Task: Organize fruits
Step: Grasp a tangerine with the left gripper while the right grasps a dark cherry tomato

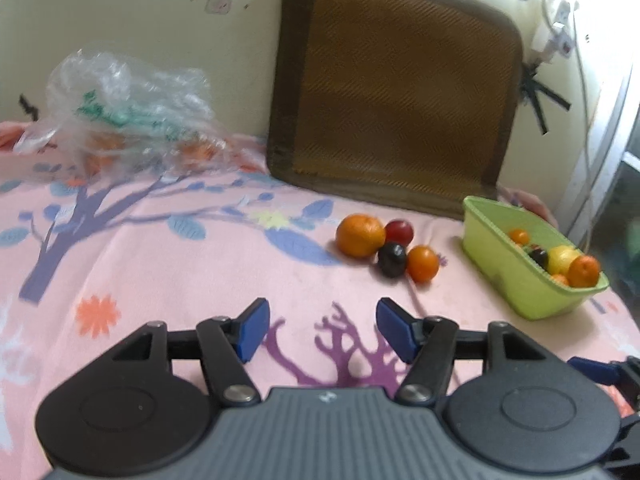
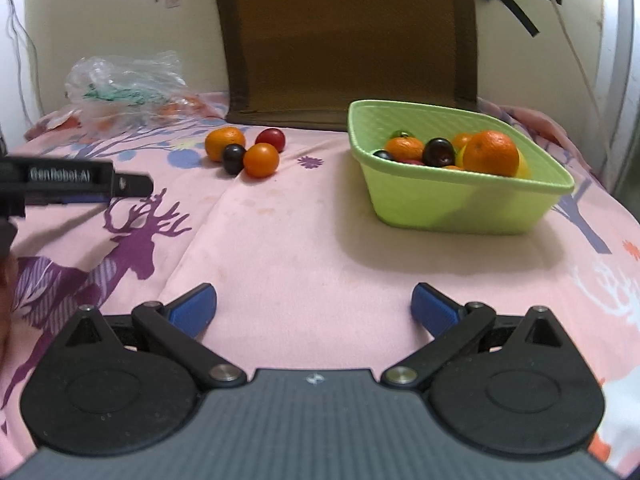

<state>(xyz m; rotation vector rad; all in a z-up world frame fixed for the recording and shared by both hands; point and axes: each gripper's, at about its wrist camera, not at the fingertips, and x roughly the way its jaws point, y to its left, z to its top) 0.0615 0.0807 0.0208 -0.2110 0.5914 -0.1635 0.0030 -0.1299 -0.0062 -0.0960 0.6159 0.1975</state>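
Both grippers hung empty over the pink blanket w/ purple deer and tree print (image 2: 300, 240): right gripper (image 2: 314, 308) had its blue pads spread wide, left gripper (image 1: 322, 326) was spread less far, nothing between either pair. Brown woven cushion (image 1: 396, 84) leaned on the wall at the back; crumpled clear plastic bag (image 1: 128, 100) lay far left w/ some orange shapes inside, too blurred to name. Light-green plastic basket (image 2: 460, 204) sat ahead-right of the right gripper, already holding oranges, a dark plum, something yellow. Four loose fruits made a tight touching cluster on the blanket, left of the basket and apart from it: large orange (image 1: 359, 236), small orange (image 1: 423, 263), dark round plum (image 1: 392, 259), red plum (image 1: 399, 232). Key relation: cluster lay almost straight ahead of the left gripper, slightly right, so left looked the nearer hand for the next pick; basket favoured the right. Round fruit, no long axis to align. Right view showed the basket's contents and the left tool's black body; left view showed only the basket's far end.
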